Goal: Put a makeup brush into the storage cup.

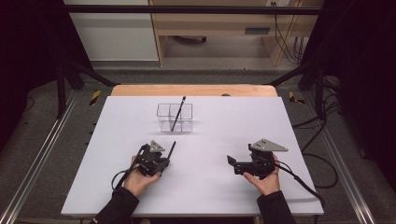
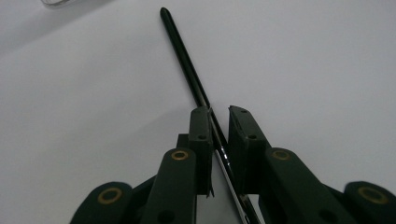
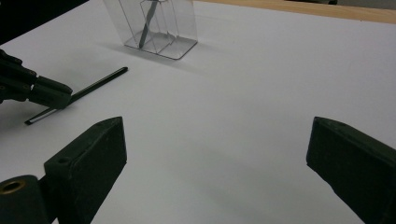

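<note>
A thin black pen (image 1: 172, 149) (image 2: 187, 56) lies on the white table top, its tip pointing toward the far side. My left gripper (image 1: 166, 160) (image 2: 219, 116) is shut on the pen's lower half, the shaft running between the two pads. The right gripper view shows that same pen (image 3: 100, 81) sticking out of the left gripper's jaws (image 3: 42, 91) low over the table. My right gripper (image 1: 232, 164) (image 3: 219, 135) rests to the right, wide open, with nothing between its fingers. A clear compartmented holder (image 1: 161, 110) (image 3: 182, 23) stands farther back with another black pen (image 1: 178, 114) (image 3: 147, 23) leaning inside it.
The white table top (image 1: 233, 121) reaches to a wooden edge (image 1: 194, 89) at the back. Black frame posts and cables stand at both sides beyond the table. Open surface lies between the two grippers and in front of the holder.
</note>
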`<state>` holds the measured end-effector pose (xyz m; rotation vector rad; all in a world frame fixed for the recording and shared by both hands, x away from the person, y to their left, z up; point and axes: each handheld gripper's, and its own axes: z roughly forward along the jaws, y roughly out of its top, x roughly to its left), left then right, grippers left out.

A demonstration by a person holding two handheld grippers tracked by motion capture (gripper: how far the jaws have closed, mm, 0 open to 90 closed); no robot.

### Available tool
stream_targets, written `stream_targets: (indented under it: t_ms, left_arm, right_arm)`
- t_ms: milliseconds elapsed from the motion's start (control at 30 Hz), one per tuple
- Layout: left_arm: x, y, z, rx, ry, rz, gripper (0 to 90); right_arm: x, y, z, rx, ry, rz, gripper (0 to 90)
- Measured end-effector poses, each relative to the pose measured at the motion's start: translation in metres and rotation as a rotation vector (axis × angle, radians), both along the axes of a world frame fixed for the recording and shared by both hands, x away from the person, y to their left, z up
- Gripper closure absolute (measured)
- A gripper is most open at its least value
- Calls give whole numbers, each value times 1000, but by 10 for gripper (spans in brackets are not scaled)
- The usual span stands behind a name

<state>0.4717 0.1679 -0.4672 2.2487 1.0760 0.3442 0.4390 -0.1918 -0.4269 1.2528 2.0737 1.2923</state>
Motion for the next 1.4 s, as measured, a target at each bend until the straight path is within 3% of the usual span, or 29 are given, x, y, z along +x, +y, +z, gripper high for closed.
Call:
stream_targets:
  t_ms: [233,800,1100,1200,1400]
  left_arm:
    - [-1,-3,0,-5,12,-30,816]
    - [-5,-6,2,34,-3,-84,822]
    - [-7,-4,15,19,-27,-101,623]
    - [-7,-5,20,33,-27,-118,528]
    - [-2,-4,33,54,-32,-128,450]
  right_arm:
    - [-1,0,0,-1,2,-1,56]
    - [-1,0,0,0,3,-1,56]
    - [-1,-1,1,0,-1,-1,56]
    - [-1,-2,2,7,-2,-2,56]
    - [-1,-4,4,3,-5,-6,56]
